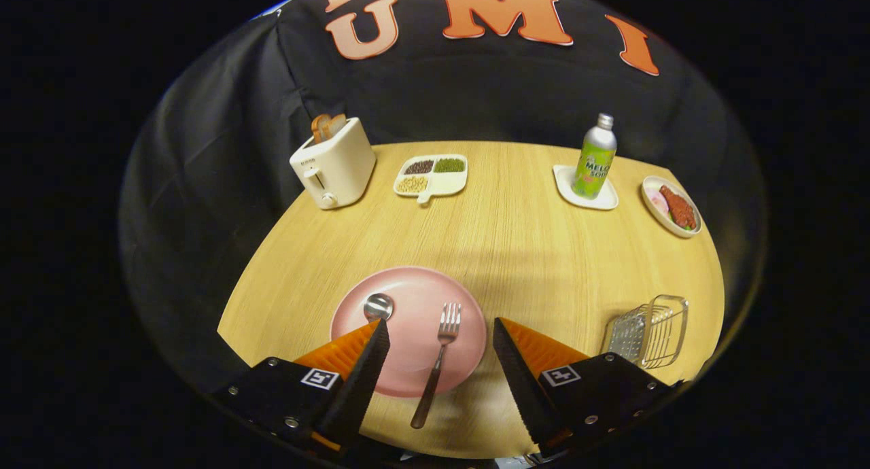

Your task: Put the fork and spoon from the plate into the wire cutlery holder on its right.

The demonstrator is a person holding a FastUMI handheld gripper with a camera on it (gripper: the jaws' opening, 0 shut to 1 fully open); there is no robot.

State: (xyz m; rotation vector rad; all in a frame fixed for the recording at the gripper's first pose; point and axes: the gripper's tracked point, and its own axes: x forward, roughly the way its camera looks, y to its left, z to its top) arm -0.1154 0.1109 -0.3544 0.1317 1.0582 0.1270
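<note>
Two pieces of cutlery lie on the pink plate point(408, 299), which sits on the desk point(510, 211) near its front edge: the fork point(438, 357) rests with its prongs pointing away and its dark handle running back over the plate's rim onto the wood, while the spoon point(378, 306) lies just left of it, its bowl showing beside the left finger and its handle hidden behind that finger. The tongs point(441, 343) stand wide open and hold nothing; the fork lies between the two fingers, closer to the left one. The wire holder point(649, 329) stands well to the right of the plate, beyond the right finger, apparently empty.

Neither piece has been moved yet, and the fork looks like the one in hand. To do it well, the tongs should likely come down centred on the handle where it overhangs the rim, since there the fingers can close under and around it without scraping the plate. A grip near the middle of the handle should keep the fork from swinging. The carry then goes right, and the fork probably drops in best handle first, with the tongs held over the open top of the holder
</note>
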